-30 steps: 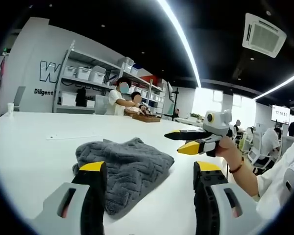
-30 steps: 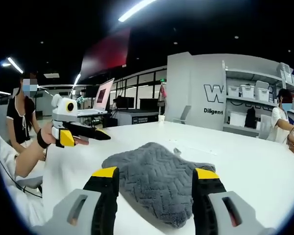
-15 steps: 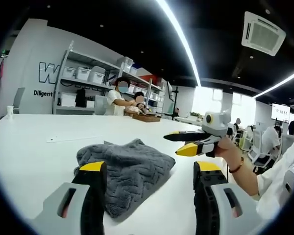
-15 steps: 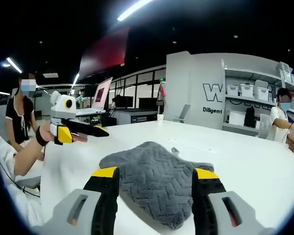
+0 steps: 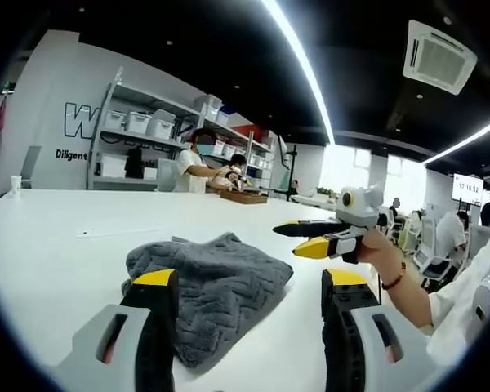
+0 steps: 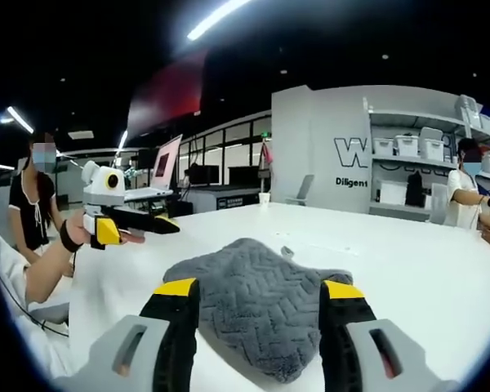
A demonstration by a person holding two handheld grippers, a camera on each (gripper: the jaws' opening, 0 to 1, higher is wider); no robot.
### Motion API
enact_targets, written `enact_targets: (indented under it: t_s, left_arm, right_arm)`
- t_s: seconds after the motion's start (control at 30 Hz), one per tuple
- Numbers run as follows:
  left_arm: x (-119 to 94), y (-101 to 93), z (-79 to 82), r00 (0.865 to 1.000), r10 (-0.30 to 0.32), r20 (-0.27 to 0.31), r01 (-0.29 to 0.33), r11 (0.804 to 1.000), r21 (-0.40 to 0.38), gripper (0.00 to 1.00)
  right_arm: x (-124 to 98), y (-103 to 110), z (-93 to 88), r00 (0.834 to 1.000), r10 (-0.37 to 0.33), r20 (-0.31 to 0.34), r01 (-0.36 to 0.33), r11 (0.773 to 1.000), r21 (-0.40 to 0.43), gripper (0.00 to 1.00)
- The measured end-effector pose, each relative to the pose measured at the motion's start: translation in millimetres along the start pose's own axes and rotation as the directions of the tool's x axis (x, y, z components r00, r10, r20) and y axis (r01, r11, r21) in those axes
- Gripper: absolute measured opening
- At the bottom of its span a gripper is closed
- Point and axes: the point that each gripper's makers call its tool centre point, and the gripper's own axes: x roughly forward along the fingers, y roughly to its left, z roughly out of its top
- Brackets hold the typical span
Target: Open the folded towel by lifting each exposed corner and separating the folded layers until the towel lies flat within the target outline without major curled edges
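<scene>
In the left gripper view, our left gripper [image 5: 249, 286] stood with its two yellow-tipped grey jaws spread wide and nothing between them, hanging just above the white table [image 5: 57, 245]. The grey, zigzag-textured folded towel [image 5: 208, 282] lay bunched on that table directly beyond the left jaw, its near edge passing behind that jaw's tip. To the right in this view, our right gripper [image 5: 322, 237] came in held by a hand [image 5: 376, 249] with a band on the wrist; its yellow-and-black jaws were slightly parted and carried nothing, above the table and apart from the towel.

In the right gripper view, the right gripper [image 6: 260, 298] likewise had its jaws released and wide, empty, with the towel [image 6: 257, 306] lying on the table [image 6: 425, 269] between and just past the two tips. The left gripper [image 6: 143, 226] showed at the left in a hand [image 6: 86, 237], clear of the cloth.

Farther off, a metal shelving unit [image 5: 147, 143] against the grey wall held white storage bins [image 5: 139, 122]; we could not tell what they contained. A person [image 5: 194, 159] stood beside a brown tray [image 5: 245, 196] whose contents were too small to make out. A laptop [image 6: 163, 167] stood open on a far desk.
</scene>
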Motion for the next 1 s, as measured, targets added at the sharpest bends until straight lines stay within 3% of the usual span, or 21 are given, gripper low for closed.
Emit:
enact_targets:
  t_s: [0.7,1.0]
  left_arm:
    - [2,13.7,4.3,1.000,0.025,-0.002,-0.025,1.000,0.017,0.66]
    - [10,21.7,-0.6,0.999,0.032,-0.011,-0.032,0.999,0.013,0.65]
  right_arm:
    - [9,-10,6.7,1.000,0.004,-0.016,-0.004,1.000,-0.002,0.57]
    - [14,-15,-2.8,0.999,0.012,-0.047,-0.011,1.000,0.012,0.58]
